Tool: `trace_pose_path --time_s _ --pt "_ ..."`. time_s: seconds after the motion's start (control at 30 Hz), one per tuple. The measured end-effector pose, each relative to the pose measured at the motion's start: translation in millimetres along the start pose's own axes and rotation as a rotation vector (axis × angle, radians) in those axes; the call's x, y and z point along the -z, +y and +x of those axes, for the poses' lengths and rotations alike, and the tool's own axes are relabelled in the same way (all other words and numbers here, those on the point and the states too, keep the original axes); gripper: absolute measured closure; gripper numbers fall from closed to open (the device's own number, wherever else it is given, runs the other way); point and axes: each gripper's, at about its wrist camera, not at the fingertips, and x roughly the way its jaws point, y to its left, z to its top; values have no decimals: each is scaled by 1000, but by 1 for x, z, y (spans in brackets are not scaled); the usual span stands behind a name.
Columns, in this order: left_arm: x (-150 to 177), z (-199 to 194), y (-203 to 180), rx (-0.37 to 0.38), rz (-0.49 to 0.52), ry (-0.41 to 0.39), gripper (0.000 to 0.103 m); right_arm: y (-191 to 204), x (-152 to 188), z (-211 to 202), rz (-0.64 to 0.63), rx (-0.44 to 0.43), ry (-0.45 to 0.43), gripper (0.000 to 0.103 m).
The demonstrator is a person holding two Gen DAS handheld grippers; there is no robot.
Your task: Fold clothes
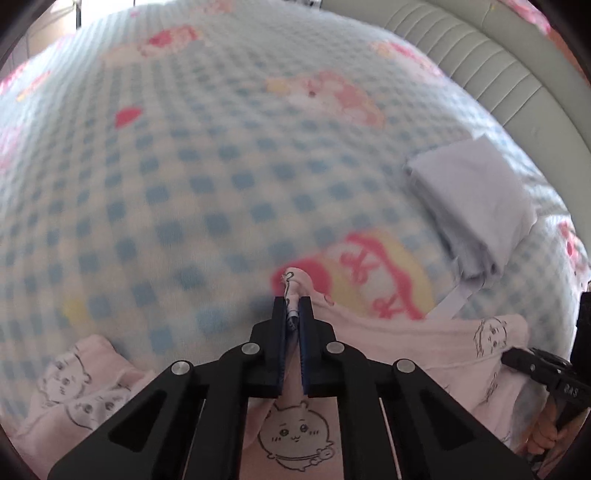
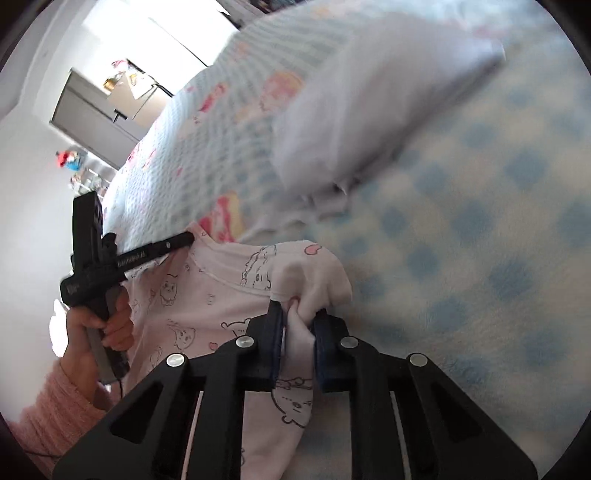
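Holding a pink printed garment [image 1: 295, 439] between them, both grippers have their jaws pinched tight on its cloth — the left gripper [image 1: 293, 312] on a thin bunched edge, the right gripper [image 2: 299, 325] on a thicker wad. It hangs over the checked bed blanket [image 1: 184, 177], near a folded pale piece [image 1: 476, 206] (already neat). That thin left pinch could slip free if the cloth is pulled taut, spoiling the fold.

A bed [image 1: 221, 166] under a blue-checked cartoon blanket fills the room; its padded grey headboard [image 1: 480, 62] curves behind, a bright window [image 2: 159, 33] beyond.
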Motion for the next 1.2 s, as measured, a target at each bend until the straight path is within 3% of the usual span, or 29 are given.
trace_pose_path --time_s 0.13,0.17,0.2,0.23,0.27,0.33,0.4,0.5,0.57,0.63,0.7,0.8,0.87,0.93,1.0,1.07,1.1,1.13,1.2 --pt "-29 -7 0 4 -32 -36 97 10 -9 -5 -38 27 -41 88" --pt "-36 -5 2 0 -42 -26 97 10 -13 -2 -35 53 -34 83" --pt "-43 -1 2 -11 -43 -21 97 8 -16 5 -39 93 -9 71" --pt "-46 2 0 -20 -23 -17 97 6 -17 12 -50 152 23 64" --pt "-48 7 -2 -35 0 -3 97 5 -17 19 -56 221 59 64" --pt "-51 11 5 -87 8 42 96 7 -12 11 -59 235 48 64" --pt "-47 -2 10 -72 -16 37 96 8 -6 -2 -60 238 21 64" --pt "-14 -42 -6 83 16 -24 96 10 7 -29 -48 184 -20 64" --pt "12 -66 -21 188 49 -42 95 20 19 -29 -58 119 20 64" --pt "41 -71 -42 234 112 2 95 29 32 -29 -69 54 60 64" --pt "71 -73 -63 240 181 48 95 39 47 -27 -82 19 96 64" --pt "101 -82 -68 212 172 68 95 52 74 -28 -93 26 127 64" --pt "119 -93 -64 219 135 66 95 58 91 -34 -98 33 133 64" --pt "135 -103 -59 255 99 58 93 62 106 -43 -80 -17 111 64" --pt "149 -105 -57 261 73 70 85 63 119 -42 -47 -70 93 64" --pt "159 -99 -62 251 76 84 78 63 132 -28 -40 -31 99 64" --pt "164 -93 -65 198 97 92 78 63 139 -18 -51 49 131 64" --pt "168 -86 -68 98 128 112 78 65 143 -19 -61 88 144 64" --pt "170 -83 -60 -15 132 121 78 66 151 -37 -77 138 103 64"
